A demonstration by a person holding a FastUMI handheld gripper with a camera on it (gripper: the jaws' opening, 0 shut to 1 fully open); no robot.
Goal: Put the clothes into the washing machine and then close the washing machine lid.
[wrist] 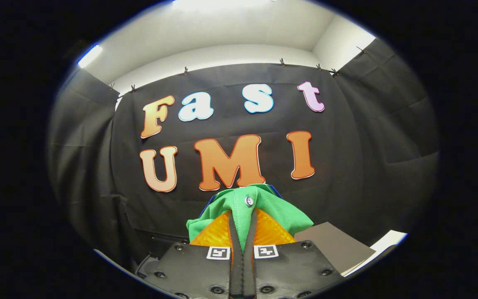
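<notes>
The green garment (259, 207) is pinched between the two fingers, and it bunches up just ahead of them, raised in front of the booth's black cloth wall (367, 158). A strip of the fabric runs down the narrow gap between the fingers, and more of it spills out to either side, fuller on the right than on the left. A small pale button (249, 201) sits near the top of the bunch, on what looks like a placket (the folds around it are too crumpled to say which part of the garment this is). A thin edge of blue (278, 191) peeks out behind the green at the top; whether it is trim on the same piece or a second item cannot be told. The gripper (243, 232) has its jaws closed on the garment, both fingers pressing the cloth from either side with almost no space left between them. Beyond the fingers to the right, lower down, lies a flat grey panel (334, 245) with a white surface (388, 241) past its far edge; what these belong to is not clear. To the left of the fingers a dark rounded shape (147, 265) shows below the wall cloth, too little of it visible to identify. Above the cloth wall run a white wall (222, 56) and ceiling with a bright strip light (89, 56).
</notes>
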